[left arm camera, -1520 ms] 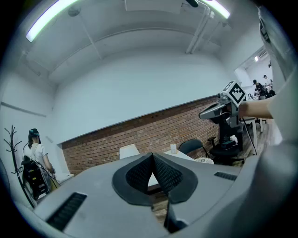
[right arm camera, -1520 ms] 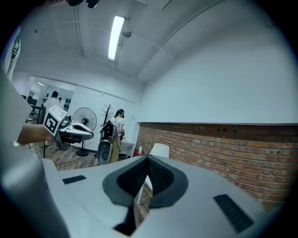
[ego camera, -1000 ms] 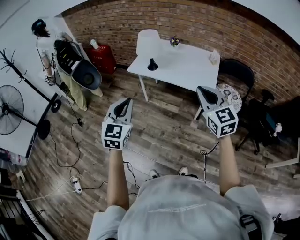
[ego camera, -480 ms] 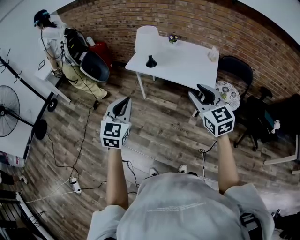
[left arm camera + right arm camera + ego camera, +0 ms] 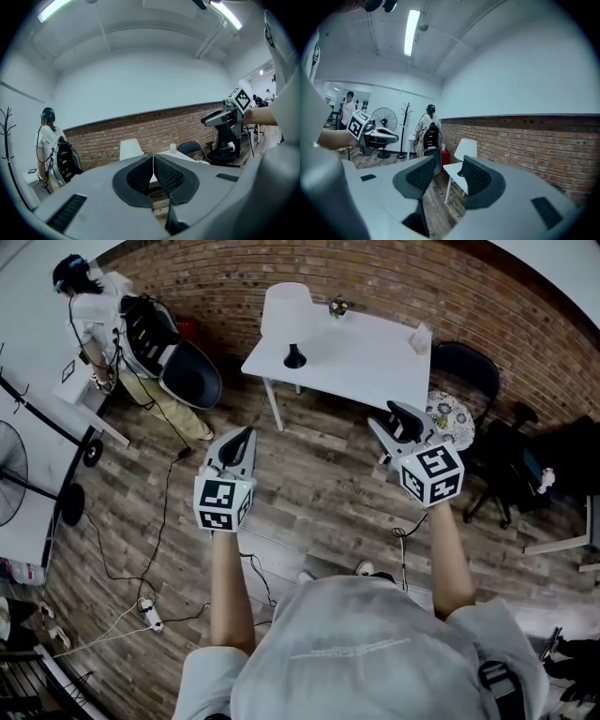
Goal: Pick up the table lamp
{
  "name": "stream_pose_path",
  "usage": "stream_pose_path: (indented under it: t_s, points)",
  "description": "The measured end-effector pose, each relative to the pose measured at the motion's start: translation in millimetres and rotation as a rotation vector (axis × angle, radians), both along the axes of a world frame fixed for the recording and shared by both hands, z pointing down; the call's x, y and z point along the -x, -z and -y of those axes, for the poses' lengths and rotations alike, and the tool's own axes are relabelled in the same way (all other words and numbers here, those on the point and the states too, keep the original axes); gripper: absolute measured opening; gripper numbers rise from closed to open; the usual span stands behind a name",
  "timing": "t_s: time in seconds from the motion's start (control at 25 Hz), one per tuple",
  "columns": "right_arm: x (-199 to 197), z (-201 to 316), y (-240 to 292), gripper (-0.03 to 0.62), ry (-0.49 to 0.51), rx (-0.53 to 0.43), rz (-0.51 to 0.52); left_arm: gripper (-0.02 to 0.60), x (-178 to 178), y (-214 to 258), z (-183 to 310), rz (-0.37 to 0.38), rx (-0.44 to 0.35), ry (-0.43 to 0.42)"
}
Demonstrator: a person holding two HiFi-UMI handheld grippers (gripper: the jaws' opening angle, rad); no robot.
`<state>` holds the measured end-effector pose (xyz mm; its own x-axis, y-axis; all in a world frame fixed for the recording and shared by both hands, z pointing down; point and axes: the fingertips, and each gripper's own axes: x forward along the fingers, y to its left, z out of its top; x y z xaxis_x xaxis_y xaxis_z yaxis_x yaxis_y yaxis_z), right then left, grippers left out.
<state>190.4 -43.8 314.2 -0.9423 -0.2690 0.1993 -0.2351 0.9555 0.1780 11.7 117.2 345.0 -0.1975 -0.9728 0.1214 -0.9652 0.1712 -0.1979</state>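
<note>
The table lamp has a white shade (image 5: pixel 286 308) and a black base (image 5: pixel 294 358). It stands upright near the left end of a white table (image 5: pixel 375 362) against the brick wall. Both grippers hang over the wooden floor, well short of the table. My left gripper (image 5: pixel 246 435) is shut and holds nothing; its pads meet (image 5: pixel 153 157), with the lamp shade (image 5: pixel 130 149) far behind them. My right gripper (image 5: pixel 390 418) is open and empty. Past its spread jaws (image 5: pixel 450 161) the lamp shade (image 5: pixel 468 147) and the table (image 5: pixel 452 168) show ahead.
A person with a backpack (image 5: pixel 89 296) stands at the far left beside a dark tub chair (image 5: pixel 192 381). A black chair (image 5: pixel 461 362) and a patterned stool (image 5: pixel 452 416) stand right of the table. A cup (image 5: pixel 419 337) and small plant (image 5: pixel 337 307) sit on it. Cables (image 5: pixel 164 521) cross the floor.
My right gripper's jaws have come apart. Both grippers and the view have drifted toward the table. The person at the left has shifted with the chair.
</note>
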Motion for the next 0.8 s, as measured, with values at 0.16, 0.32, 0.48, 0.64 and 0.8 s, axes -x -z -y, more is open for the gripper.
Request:
stream_pose_path:
  t_s: [0.16, 0.32, 0.48, 0.64, 0.8]
  points:
    - [12, -2, -7, 0.193, -0.035, 0.012, -0.016, 0.015, 15, -8, 1, -0.013, 0.015, -0.029]
    - [27, -11, -16, 0.195, -0.065, 0.012, -0.038, 0.015, 31, -17, -1, -0.034, 0.024, -0.065]
    - [41, -17, -25, 0.195, -0.092, 0.022, -0.051, 0.015, 47, -29, 2, -0.048, 0.04, -0.094]
    - [55, -9, -35, 0.196, -0.11, 0.034, -0.06, 0.015, 61, -40, 15, -0.063, 0.049, -0.11]
    - [76, 12, -47, 0.196, -0.121, 0.049, -0.072, 0.015, 80, -52, 39, -0.076, 0.071, -0.12]
